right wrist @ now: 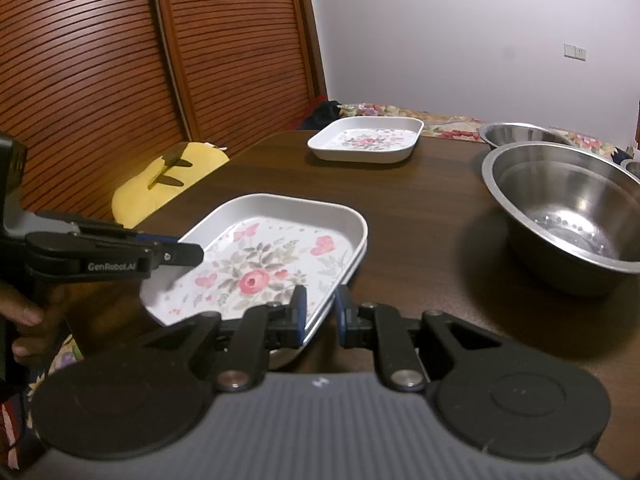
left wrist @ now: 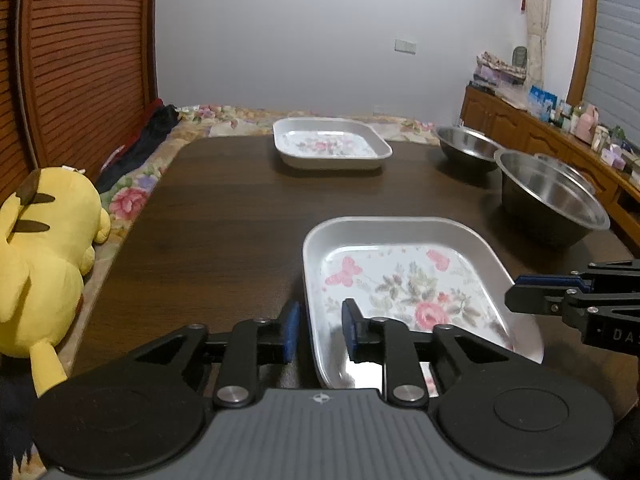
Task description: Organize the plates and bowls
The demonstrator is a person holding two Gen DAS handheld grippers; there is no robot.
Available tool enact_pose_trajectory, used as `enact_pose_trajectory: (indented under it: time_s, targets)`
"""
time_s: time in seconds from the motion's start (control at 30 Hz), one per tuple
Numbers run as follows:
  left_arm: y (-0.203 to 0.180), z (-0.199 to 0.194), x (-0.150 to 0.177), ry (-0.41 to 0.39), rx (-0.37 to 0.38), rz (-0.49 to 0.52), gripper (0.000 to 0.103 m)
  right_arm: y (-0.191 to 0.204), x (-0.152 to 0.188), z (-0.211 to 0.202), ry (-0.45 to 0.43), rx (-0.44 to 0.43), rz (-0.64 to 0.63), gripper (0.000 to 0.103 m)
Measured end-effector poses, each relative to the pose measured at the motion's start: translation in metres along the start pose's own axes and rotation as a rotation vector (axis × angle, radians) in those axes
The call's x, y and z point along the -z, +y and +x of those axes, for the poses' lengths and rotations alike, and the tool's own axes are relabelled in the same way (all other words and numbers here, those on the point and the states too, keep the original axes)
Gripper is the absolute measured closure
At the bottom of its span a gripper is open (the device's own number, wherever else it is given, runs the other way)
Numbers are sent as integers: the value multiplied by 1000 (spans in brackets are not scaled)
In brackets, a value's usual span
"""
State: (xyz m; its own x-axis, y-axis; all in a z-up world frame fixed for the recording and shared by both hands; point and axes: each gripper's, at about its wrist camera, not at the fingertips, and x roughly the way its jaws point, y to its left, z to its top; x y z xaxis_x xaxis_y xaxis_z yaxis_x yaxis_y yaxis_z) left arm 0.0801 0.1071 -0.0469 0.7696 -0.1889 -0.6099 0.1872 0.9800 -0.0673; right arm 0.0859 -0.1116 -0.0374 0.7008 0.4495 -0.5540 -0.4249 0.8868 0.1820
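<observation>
**Both grippers at the near plate's rim**

The left gripper [left wrist: 320, 330] has its fingers a narrow gap apart, one on each side of the left rim of the near plate [left wrist: 400, 224]. Clear space shows between the blue pads and the rim, so they do not press on it. The right gripper [right wrist: 320, 312] has its fingers drawn close on the plate's opposite rim near a corner, pinching it. A hand [right wrist: 24, 320] holds the left gripper's handle at the edge of the right wrist view.

The near plate is square and white with a floral print, and it sits at the front of the dark wooden tabletop [left wrist: 220, 220]. A matching far plate [left wrist: 332, 124] lies flat at the tabletop's back edge, well apart. To the right stand two steel bowls: the near bowl [left wrist: 552, 200] beside the near plate, and the far bowl [left wrist: 464, 148] just behind it.

A yellow plush toy [left wrist: 44, 256] lies left of the tabletop on a flowered bed [left wrist: 132, 196].
</observation>
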Motion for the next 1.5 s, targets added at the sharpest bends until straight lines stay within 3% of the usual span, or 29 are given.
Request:
enact_pose_trajectory:
  time_s: [0.27, 0.33, 0.53, 0.73, 0.93, 1.27, 1.5]
  targets:
    - [5, -2, -31, -65, 2, 7, 65, -13, -31, -11, -12, 4, -30, 84]
    - [6, 1, -42, -81, 9, 11, 55, -17, -46, -11, -20, 3, -34, 64]
    - [19, 29, -77, -97, 11, 28, 53, -34, -98, 6, -39, -4, -19, 49]
    - [38, 66, -105, -78, 9, 18, 53, -49, -137, 46, 18, -18, -19, 49]
    - [43, 102, -127, -44, 18, 38, 53, -63, -151, 96, 120, 14, 15, 50]
    - [46, 157, -145, 19, 28, 46, 58, -93, -165, 155, 240, 8, 155, 63]
    - [50, 173, -151, 34, 19, 40, 62, -92, -170, 173, 281, 57, 123, 71]
